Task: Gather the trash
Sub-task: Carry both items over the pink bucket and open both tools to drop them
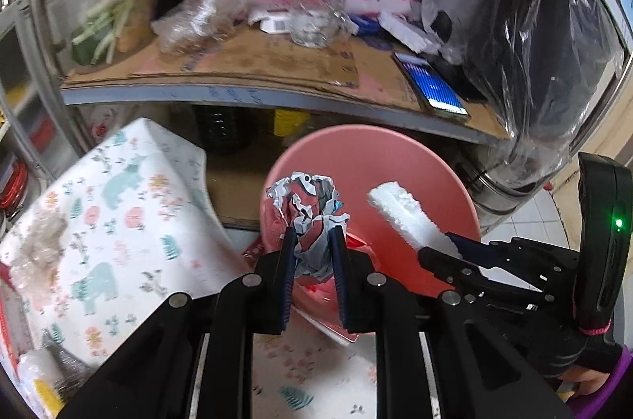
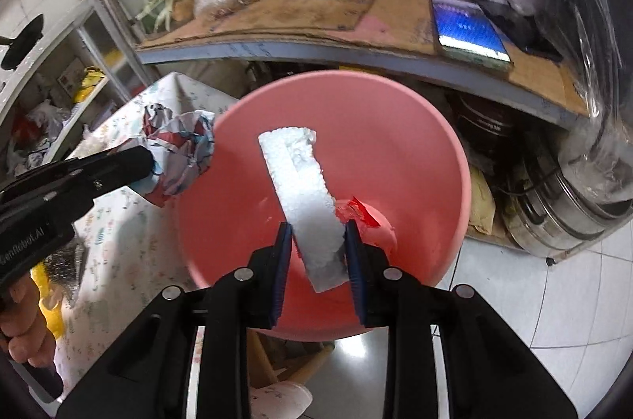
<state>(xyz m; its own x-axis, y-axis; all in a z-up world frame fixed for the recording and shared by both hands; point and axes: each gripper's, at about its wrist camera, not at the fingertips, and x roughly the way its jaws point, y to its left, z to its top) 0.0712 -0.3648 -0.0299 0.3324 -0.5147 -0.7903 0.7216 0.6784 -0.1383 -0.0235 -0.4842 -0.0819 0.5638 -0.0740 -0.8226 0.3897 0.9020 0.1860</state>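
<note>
A pink basin (image 1: 379, 158) (image 2: 395, 110) stands below the shelf, with a red scrap (image 2: 358, 209) lying inside. My left gripper (image 1: 313, 235) is shut on a crumpled printed paper ball (image 1: 308, 205) (image 2: 178, 150), held over the basin's left rim. My right gripper (image 2: 318, 229) is shut on a white foam strip (image 2: 300, 181) (image 1: 399, 217), which hangs over the middle of the basin. In the left wrist view the right gripper (image 1: 455, 245) comes in from the right; in the right wrist view the left gripper (image 2: 150, 162) comes in from the left.
A table with a floral cloth (image 1: 118, 205) (image 2: 130, 233) lies left of the basin. The cardboard-lined shelf (image 1: 253, 71) behind holds plastic wrap, pink cloth, a phone (image 1: 433, 84) and a bagged black object (image 1: 546, 35). A steel pot (image 2: 561, 205) stands on the tiled floor at the right.
</note>
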